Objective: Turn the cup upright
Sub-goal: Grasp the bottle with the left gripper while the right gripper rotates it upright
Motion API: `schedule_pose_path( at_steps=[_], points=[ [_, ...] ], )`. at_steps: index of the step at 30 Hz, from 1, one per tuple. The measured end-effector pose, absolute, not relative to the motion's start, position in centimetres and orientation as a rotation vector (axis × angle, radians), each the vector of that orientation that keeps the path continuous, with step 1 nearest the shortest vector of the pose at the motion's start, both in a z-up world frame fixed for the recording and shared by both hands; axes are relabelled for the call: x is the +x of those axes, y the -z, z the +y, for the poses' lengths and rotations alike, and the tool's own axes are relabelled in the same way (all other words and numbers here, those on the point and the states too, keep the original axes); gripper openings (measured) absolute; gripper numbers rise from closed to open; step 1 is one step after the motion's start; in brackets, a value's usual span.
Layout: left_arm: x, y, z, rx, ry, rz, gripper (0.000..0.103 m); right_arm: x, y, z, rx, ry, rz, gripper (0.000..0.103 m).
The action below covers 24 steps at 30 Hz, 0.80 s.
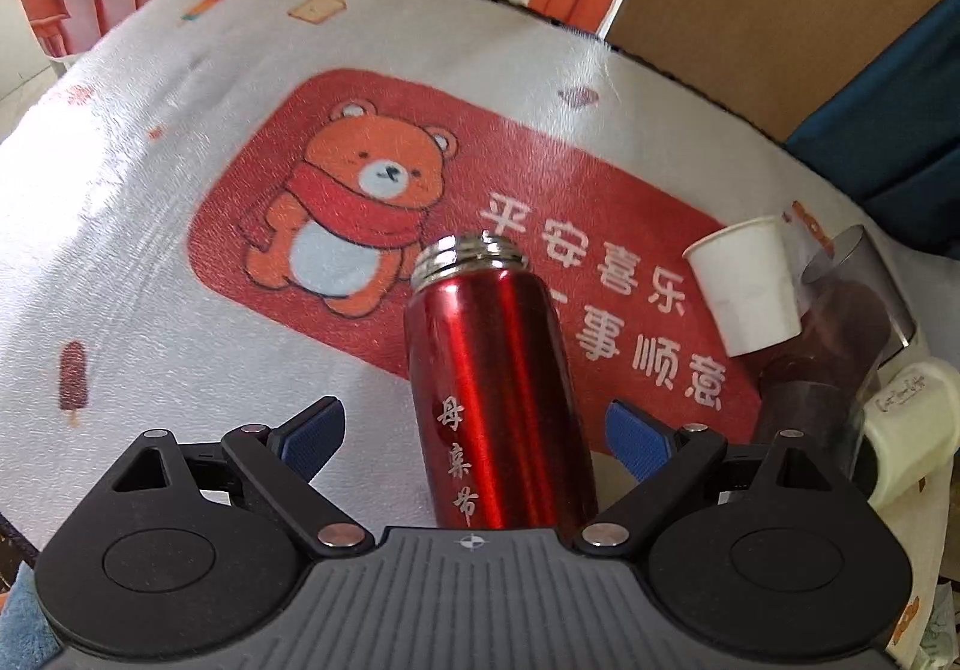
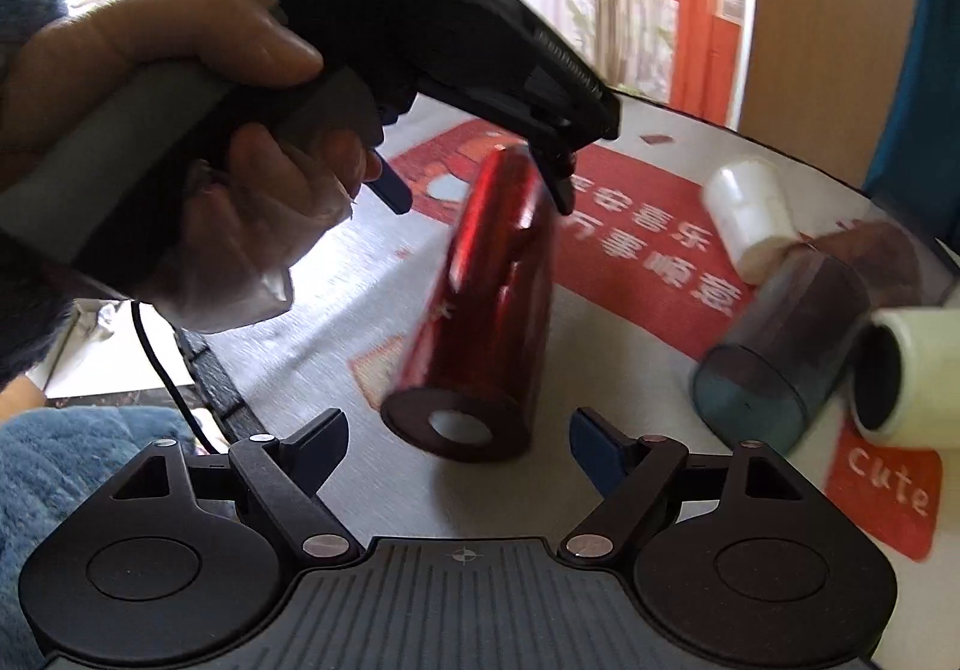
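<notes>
A red metal cup (image 1: 498, 394) with a silver threaded mouth stands upright on the bear-print mat (image 1: 150, 226). My left gripper (image 1: 474, 427) is open, its blue pads on either side of the cup without touching. In the right wrist view the cup (image 2: 486, 304) looks tilted and blurred, its dark base toward the camera. The left gripper (image 2: 474, 190) reaches over its upper part from the left, held by a hand (image 2: 180, 142). My right gripper (image 2: 462, 442) is open and empty, just in front of the cup's base.
A white paper cup (image 1: 747, 286) lies tilted at the right, on a dark translucent container (image 1: 840, 334). A cream cup (image 1: 912, 418) lies on its side beside them. A cardboard panel (image 1: 780, 4) stands at the back right. The mat's far edge is close behind.
</notes>
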<state>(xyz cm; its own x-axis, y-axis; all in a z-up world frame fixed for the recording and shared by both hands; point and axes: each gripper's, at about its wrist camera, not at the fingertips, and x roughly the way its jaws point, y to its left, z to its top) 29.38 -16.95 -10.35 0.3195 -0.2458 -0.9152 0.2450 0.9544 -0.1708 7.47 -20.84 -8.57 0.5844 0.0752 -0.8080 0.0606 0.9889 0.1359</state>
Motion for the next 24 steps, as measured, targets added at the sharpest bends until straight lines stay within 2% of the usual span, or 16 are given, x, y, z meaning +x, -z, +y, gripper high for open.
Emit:
schedule_pose_path(
  at_steps=[2, 5, 17, 24],
  points=[
    [29.5, 11.0, -17.3, -0.017, 0.351, 1.216, 0.081, 7.0, 8.6, -21.5, 0.168, 0.014, 0.959, 0.079],
    [29.7, 11.4, -17.2, -0.069, 0.385, 1.223, 0.069, 6.7, 8.6, -22.2, 0.183, 0.043, 0.966, 0.080],
    [28.8, 11.0, -15.0, -0.133, 0.384, 1.170, 0.068, 8.3, 9.0, -21.5, 0.167, 0.026, 0.964, 0.080],
    [28.1, 8.4, -12.0, -0.135, 0.353, 1.061, 0.067, 10.4, 9.0, -19.3, 0.096, -0.061, 0.971, 0.080]
  ],
)
